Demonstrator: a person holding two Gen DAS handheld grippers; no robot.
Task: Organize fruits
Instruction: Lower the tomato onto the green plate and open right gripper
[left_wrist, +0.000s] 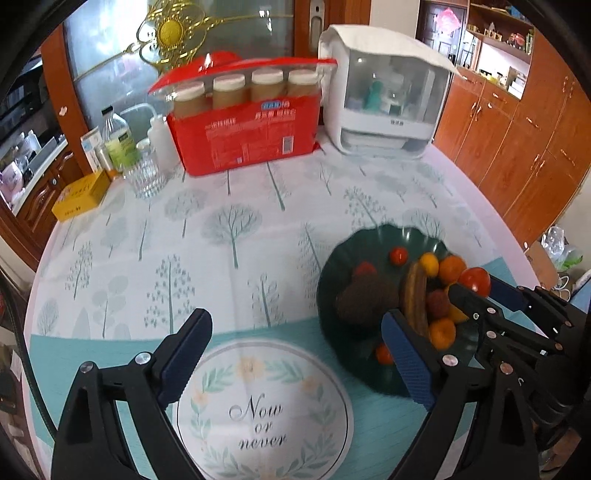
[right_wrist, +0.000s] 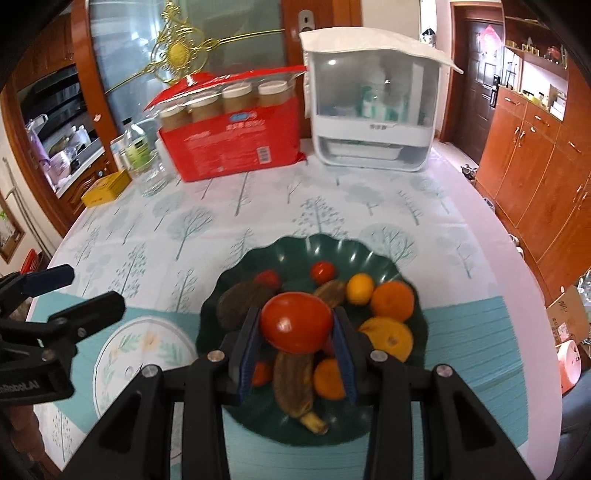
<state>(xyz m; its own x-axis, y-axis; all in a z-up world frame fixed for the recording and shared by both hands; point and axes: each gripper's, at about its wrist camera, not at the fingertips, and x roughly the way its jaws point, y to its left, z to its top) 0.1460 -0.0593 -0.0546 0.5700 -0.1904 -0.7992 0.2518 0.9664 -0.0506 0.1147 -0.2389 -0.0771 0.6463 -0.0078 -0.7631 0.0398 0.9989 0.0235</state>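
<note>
Right gripper (right_wrist: 295, 345) clamped on round red tomato (right_wrist: 296, 322), held above dark green scalloped plastic plate (right_wrist: 295, 247) of fruit, left gripper (left_wrist: 291, 354) spread wide, nothing between its fingers, over tree-print tablecloth (left_wrist: 229, 236).

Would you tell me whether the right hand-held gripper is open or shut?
Shut: the right hand-held gripper clamps the red tomato above the green plate.

Fruit plate (right_wrist: 373, 254) on table (right_wrist: 461, 236) (near edge), box (right_wrist: 236, 147) behind
</note>
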